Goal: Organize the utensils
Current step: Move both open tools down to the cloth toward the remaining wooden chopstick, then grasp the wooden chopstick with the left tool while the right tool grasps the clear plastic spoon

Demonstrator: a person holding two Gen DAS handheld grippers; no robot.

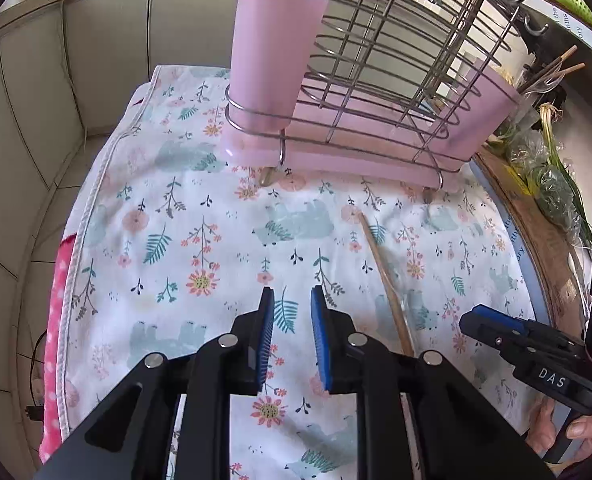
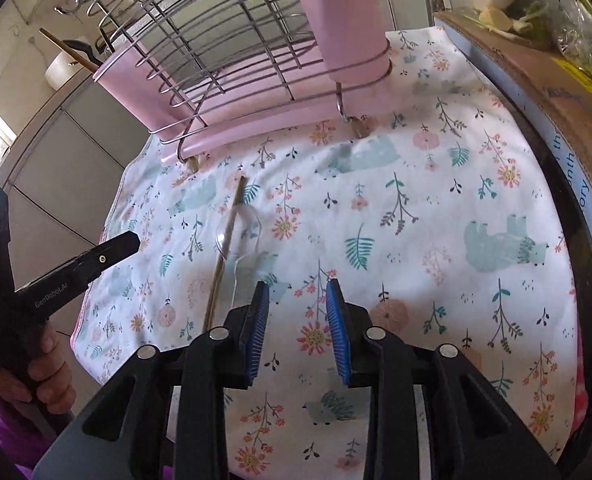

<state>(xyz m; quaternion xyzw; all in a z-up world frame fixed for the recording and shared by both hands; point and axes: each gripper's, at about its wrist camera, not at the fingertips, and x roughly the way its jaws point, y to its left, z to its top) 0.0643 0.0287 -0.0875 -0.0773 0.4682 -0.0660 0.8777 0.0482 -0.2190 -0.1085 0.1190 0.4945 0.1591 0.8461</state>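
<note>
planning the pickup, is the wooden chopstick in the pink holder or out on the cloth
Out: the wooden chopstick lies flat on the floral cloth, in front of the pink holder.

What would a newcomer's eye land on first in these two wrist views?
Probably the wire dish rack with its pink utensil cups, standing at the far end of the floral cloth. Next, a lone wooden chopstick lying on the cloth beside a clear plastic spoon. Both hand-held grippers, left and right, hang over the cloth with jaws apart and nothing between them.
</note>
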